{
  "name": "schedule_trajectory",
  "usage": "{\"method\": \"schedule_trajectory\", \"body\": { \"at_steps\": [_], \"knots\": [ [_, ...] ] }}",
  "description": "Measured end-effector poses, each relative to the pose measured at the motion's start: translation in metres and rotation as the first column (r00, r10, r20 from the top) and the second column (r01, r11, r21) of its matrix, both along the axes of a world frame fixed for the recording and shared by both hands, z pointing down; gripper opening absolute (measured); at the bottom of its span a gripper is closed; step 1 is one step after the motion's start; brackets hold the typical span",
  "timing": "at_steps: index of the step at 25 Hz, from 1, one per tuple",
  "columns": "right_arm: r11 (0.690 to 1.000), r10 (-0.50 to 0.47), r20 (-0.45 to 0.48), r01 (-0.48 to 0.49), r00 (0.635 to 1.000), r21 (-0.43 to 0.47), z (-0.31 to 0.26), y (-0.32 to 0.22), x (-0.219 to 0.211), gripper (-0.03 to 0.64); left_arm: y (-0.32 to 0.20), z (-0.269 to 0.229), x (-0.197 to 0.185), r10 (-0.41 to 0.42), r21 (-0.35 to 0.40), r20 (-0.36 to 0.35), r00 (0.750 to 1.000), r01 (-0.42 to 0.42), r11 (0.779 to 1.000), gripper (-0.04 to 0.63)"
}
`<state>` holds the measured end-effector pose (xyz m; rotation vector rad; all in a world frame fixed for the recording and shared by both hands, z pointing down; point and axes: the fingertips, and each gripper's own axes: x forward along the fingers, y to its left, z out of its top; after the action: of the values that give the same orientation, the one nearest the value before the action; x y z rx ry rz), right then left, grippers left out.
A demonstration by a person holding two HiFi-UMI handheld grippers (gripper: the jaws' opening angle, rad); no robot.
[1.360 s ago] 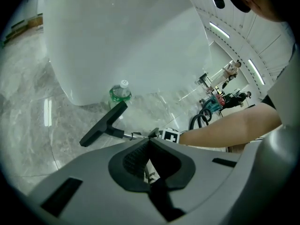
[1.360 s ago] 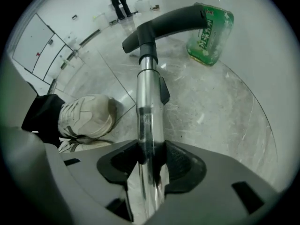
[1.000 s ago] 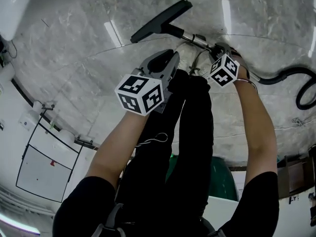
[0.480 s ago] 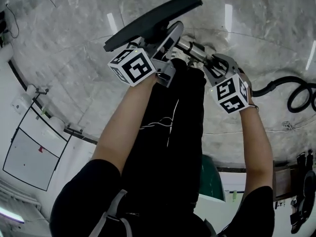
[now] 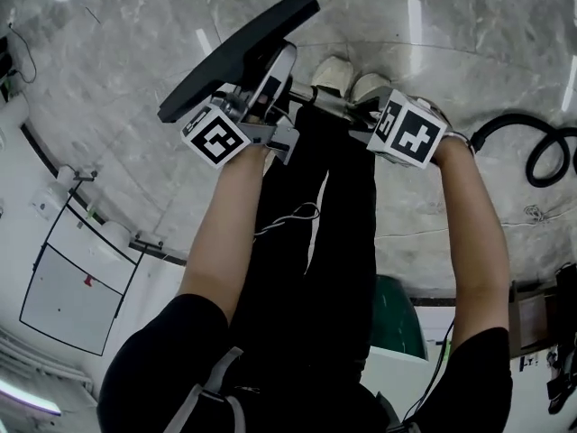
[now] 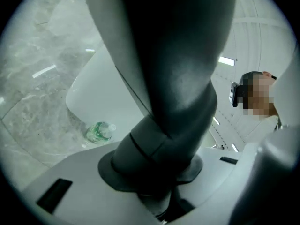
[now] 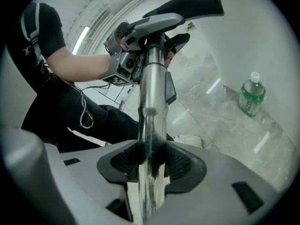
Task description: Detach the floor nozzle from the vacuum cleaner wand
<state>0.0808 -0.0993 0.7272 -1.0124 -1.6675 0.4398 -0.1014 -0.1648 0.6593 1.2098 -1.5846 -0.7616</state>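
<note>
So the left tongs (image 5: 273,66) have just been closing in, and as far as I can tell from the murky close view, they're squeezing the dark neck of the floor nozzle (image 5: 236,54). The nozzle is hanging off the floor (image 5: 117,52) at the upper left of the head view, still sitting on the wand (image 7: 151,83). The right tongs (image 7: 150,165) are clamping tight on that shiny wand. A green bottle (image 7: 251,95) is standing on the floor at the right of the right gripper view, and I can't make out what's inside it.
</note>
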Motion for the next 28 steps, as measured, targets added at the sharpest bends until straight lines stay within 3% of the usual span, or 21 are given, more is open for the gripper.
{"method": "schedule_trajectory", "body": {
  "at_steps": [3,6,12,15,17,20,22,24,25,28],
  "knots": [
    [0.991,-0.019,0.022,0.022,1.000,-0.135,-0.007,0.014,-0.006,0.187,-0.008,-0.014,0.006,0.044,0.056,0.028,0.999,-0.046,0.997,0.137],
    [0.965,0.030,0.105,-0.002,0.994,-0.263,-0.026,0.039,-0.020,0.189,-0.024,-0.032,0.020,0.124,0.107,0.044,0.991,-0.128,0.986,0.137],
    [0.901,0.067,0.072,-0.030,0.995,-0.433,-0.044,0.053,-0.024,0.175,-0.031,-0.057,0.038,0.265,0.148,0.121,0.957,-0.281,0.948,0.140],
    [0.935,0.138,0.085,-0.101,0.987,-0.340,-0.035,0.050,-0.028,0.059,-0.032,-0.050,0.040,0.258,0.128,0.106,0.960,-0.270,0.954,0.140],
    [0.959,0.193,0.112,-0.164,0.975,-0.233,-0.025,0.046,-0.034,0.052,-0.033,-0.046,0.037,0.219,0.099,0.126,0.968,-0.232,0.968,0.140],
    [0.964,0.262,0.146,-0.250,0.954,-0.094,-0.017,0.033,-0.045,0.051,-0.040,-0.047,0.029,0.170,0.090,0.151,0.974,-0.185,0.979,0.137],
    [0.961,0.274,0.133,-0.266,0.952,-0.080,-0.020,0.024,-0.048,0.050,-0.049,-0.049,0.026,0.182,0.112,0.138,0.974,-0.198,0.974,0.133],
    [0.955,0.259,0.083,-0.243,0.962,-0.169,-0.032,0.025,-0.045,0.049,-0.054,-0.053,0.029,0.255,0.138,0.111,0.960,-0.269,0.953,0.127],
    [0.946,0.244,0.060,-0.223,0.968,-0.237,-0.041,0.028,-0.040,0.049,-0.054,-0.056,0.035,0.320,0.144,0.105,0.941,-0.333,0.932,0.125],
    [0.888,0.174,0.019,-0.149,0.985,-0.435,-0.070,0.034,-0.020,0.049,-0.053,-0.070,0.060,0.505,0.139,0.113,0.856,-0.517,0.845,0.124]
  ]
}}
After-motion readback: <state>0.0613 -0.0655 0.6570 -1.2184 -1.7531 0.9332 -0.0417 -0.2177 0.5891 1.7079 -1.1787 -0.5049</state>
